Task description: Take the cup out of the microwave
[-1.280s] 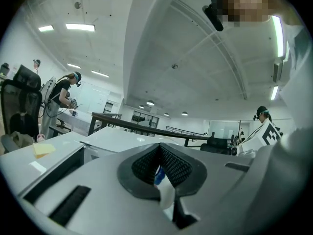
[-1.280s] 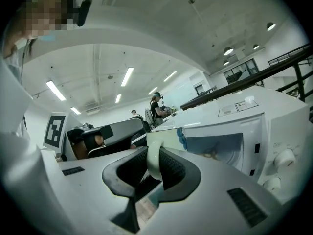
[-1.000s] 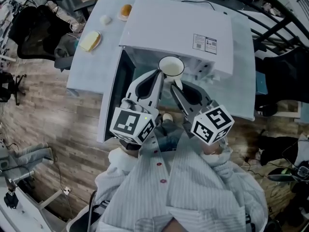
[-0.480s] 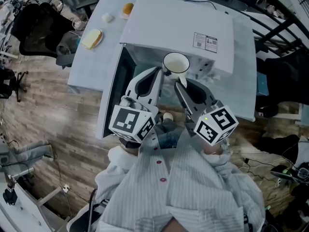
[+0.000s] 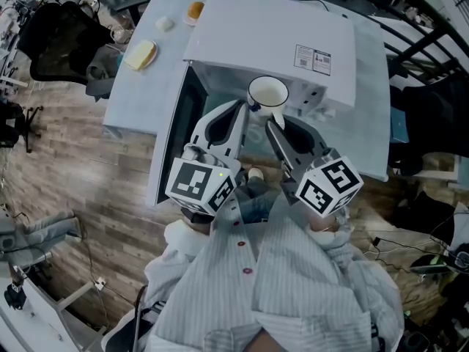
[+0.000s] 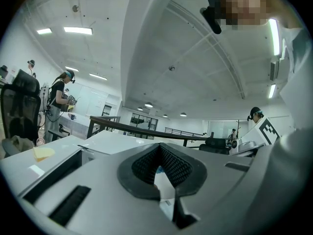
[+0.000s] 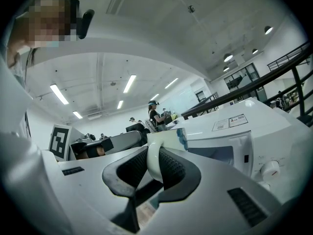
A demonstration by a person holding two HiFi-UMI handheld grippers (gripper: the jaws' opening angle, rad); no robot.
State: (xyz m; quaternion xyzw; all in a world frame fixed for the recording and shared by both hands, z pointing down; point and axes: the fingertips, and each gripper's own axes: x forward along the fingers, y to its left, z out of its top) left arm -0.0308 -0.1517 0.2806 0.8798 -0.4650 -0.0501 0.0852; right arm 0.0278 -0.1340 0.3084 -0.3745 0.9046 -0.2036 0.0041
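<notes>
A white cup (image 5: 267, 94) hangs just in front of the white microwave's (image 5: 271, 35) open cavity, its mouth facing up. My right gripper (image 5: 270, 122) is shut on the cup's handle (image 7: 153, 161). In the right gripper view the handle stands between the dark pads, with the cup's wall (image 7: 168, 137) beyond them. My left gripper (image 5: 242, 109) is level beside the cup on its left. Its tips are shut with nothing between them, as the left gripper view (image 6: 159, 145) also shows. The microwave door (image 5: 172, 141) stands swung open to the left.
The microwave stands on a pale table (image 5: 139, 101). A slice of bread (image 5: 139, 55), a white lump (image 5: 164, 24) and an orange piece (image 5: 194, 11) lie at the table's far left. A black chair (image 5: 51, 42) stands at the left. Railings (image 5: 418, 35) run at the right.
The cup and my right gripper have shifted slightly up and right in the picture. My left gripper has stayed where it was.
</notes>
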